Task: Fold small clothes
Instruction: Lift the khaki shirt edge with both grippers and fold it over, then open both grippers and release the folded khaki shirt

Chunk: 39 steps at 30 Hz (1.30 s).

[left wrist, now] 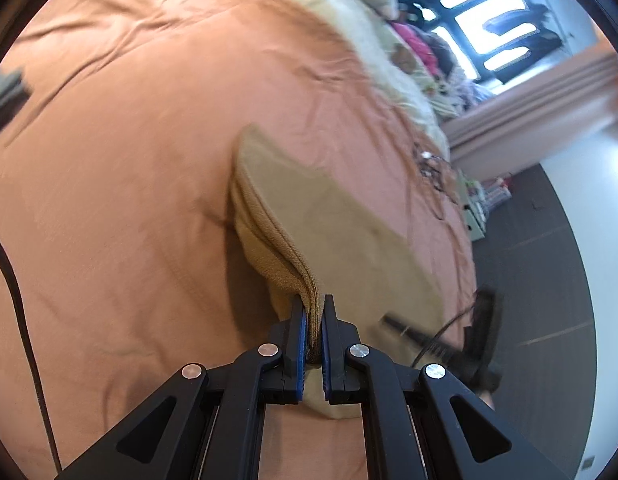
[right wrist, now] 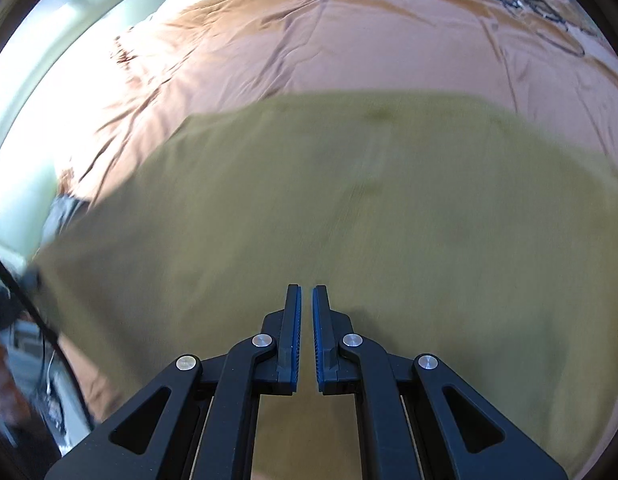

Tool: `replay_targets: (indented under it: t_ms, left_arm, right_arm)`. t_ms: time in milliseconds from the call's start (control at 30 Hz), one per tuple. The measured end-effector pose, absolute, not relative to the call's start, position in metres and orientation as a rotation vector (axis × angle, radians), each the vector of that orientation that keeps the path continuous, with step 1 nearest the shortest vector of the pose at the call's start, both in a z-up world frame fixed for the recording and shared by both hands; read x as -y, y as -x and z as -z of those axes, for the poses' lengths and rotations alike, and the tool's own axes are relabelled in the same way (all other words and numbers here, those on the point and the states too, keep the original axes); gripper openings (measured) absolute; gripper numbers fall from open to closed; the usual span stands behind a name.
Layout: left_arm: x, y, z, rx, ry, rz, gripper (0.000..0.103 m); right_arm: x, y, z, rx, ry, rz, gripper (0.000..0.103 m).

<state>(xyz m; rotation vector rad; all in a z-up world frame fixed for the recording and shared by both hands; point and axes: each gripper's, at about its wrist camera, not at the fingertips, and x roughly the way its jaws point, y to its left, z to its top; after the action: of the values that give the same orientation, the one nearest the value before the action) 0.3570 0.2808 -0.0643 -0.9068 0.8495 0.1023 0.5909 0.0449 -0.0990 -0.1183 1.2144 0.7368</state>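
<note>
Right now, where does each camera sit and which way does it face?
Left wrist: on the left gripper, looking down its fingers across the orange bedspread toward a window; the jaws pinch a bunched edge of the tan garment. The other gripper shows blurred at lower right.
Right wrist: on the right gripper, angled down over the tan garment, jaws nearly together with no cloth visible between them.
Shared: the garment, bedspread and tangled cable.

Daylit, motion-blurred, fisheye-warped edges
</note>
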Motion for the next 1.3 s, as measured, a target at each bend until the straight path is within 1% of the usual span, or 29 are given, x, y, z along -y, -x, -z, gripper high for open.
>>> replay_targets:
  t_ms: [200, 433, 667, 867, 900, 967, 1033, 1100, 1300]
  left_arm:
    - [-0.248, -0.389, 0.026, -0.836, 0.814, -0.029, 0.006]
    - [-0.193, -0.428, -0.007, -0.854, 0.69, 0.053, 0.006]
    - [-0.139, -0.457, -0.018, -0.887, 0.605, 0.126, 0.006]
    - [-0.087, -0.478, -0.014, -0.934, 0.536, 0.207, 0.006]
    - [-0.079, -0.481, -0.013, -0.942, 0.525, 0.221, 0.006]
    - [-0.06, -0.486, -0.009, -0.962, 0.507, 0.252, 0.006]
    - [-0.042, -0.488, -0.005, -0.982, 0.483, 0.284, 0.006]
    - [-0.024, -0.493, -0.001, -0.997, 0.462, 0.31, 0.006]
    - [0.029, -0.503, 0.019, -1.046, 0.415, 0.392, 0.006]
  right_arm:
    - [-0.015, -0.551, 0.111, -1.25, 0.07, -0.781, 0.003]
    - [-0.006, -0.526, 0.146, -1.312, 0.053, -0.833, 0.003]
    - [0.021, -0.539, 0.134, -1.265, -0.094, -0.871, 0.003]
    - [0.077, -0.543, 0.119, -1.189, -0.192, -0.806, 0.004]
    - [0.09, -0.546, 0.118, -1.18, -0.221, -0.781, 0.006]
    - [0.112, -0.544, 0.115, -1.154, -0.251, -0.732, 0.014]
    - [0.136, -0.542, 0.112, -1.123, -0.269, -0.692, 0.036]
    - [0.156, -0.539, 0.111, -1.103, -0.285, -0.666, 0.045]
    - [0.192, -0.531, 0.107, -1.05, -0.346, -0.64, 0.045]
